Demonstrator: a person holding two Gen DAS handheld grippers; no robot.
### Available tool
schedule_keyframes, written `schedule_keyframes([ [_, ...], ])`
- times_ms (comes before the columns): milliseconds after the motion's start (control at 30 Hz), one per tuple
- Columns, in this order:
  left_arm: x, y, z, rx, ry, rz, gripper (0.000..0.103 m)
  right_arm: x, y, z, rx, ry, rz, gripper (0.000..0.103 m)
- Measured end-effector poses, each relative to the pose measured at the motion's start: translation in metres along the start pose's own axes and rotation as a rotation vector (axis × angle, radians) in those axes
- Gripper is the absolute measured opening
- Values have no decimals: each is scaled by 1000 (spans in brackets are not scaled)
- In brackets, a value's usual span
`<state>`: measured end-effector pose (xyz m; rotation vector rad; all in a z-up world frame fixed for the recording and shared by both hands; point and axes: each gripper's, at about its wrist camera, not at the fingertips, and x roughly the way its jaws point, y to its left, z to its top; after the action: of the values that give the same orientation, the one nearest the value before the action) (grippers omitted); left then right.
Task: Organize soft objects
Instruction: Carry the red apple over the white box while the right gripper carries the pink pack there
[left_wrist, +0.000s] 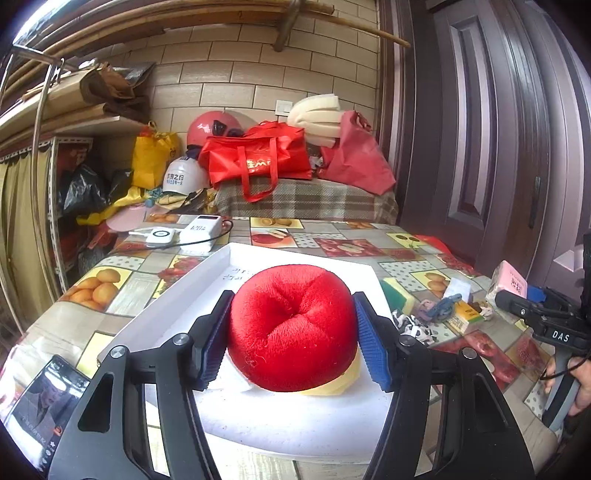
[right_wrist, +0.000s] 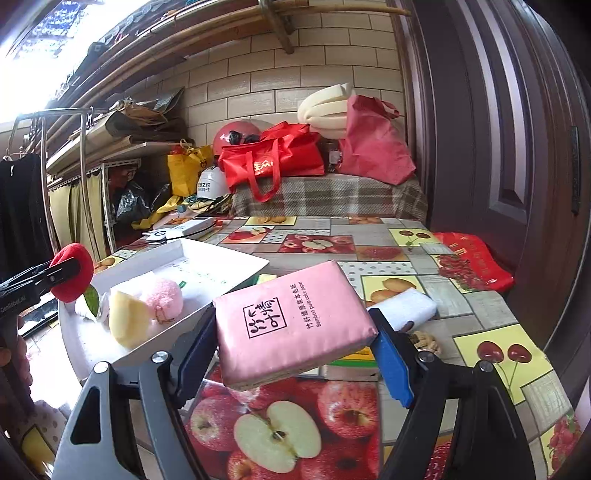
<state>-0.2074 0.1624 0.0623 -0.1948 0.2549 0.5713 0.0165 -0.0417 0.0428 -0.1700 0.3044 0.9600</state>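
We take the white tray (right_wrist: 236, 271) as our landmark and read from its left side across to its right. At the tray's left end our left tool (left_wrist: 293, 328) has its blue pads (left_wrist: 373, 347) pressed against both sides of a red plush ball (left_wrist: 291, 325), jaws about half apart, with the ball held over the tray. From the right wrist view the same ball (right_wrist: 72, 273) shows just beyond the tray's left edge. Inside the tray, near that end, lie a yellow sponge wedge (right_wrist: 127, 323) and, touching it on its right, a pink fluffy ball (right_wrist: 164, 299). Beyond the tray's far left corner a white power bank (left_wrist: 201, 230) sits on the worktop (right_wrist: 399, 236).

Just right of the tray's near corner our right tool (right_wrist: 295, 350) grips a pink tissue pack (right_wrist: 291, 325) by its two ends, jaws set wide, the pack tilted and lifted off the worktop. Further right of the tray, a white folded cloth (right_wrist: 406, 308) lies on the worktop just behind the pack.
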Motion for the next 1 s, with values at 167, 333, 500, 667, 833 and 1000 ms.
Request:
schedule_keyframes([
  [167, 2, 2, 0, -2, 8, 1, 63, 5, 13, 1, -8, 7, 37, 79],
  [333, 5, 8, -1, -19, 20, 12, 63, 12, 24, 1, -11, 26, 78, 79],
  [500, 7, 17, -1, -25, 20, 34, 63, 18, 40, 1, -24, 39, 112, 79],
  [667, 9, 33, -1, -34, 18, 81, 63, 25, 60, 2, -56, 48, 158, 79],
  [833, 10, 42, 0, -53, 26, 92, 63, 34, 74, 2, -61, 72, 205, 79],
  [1000, 11, 44, -1, -49, 38, 91, 63, 38, 84, 2, -65, 81, 234, 79],
])
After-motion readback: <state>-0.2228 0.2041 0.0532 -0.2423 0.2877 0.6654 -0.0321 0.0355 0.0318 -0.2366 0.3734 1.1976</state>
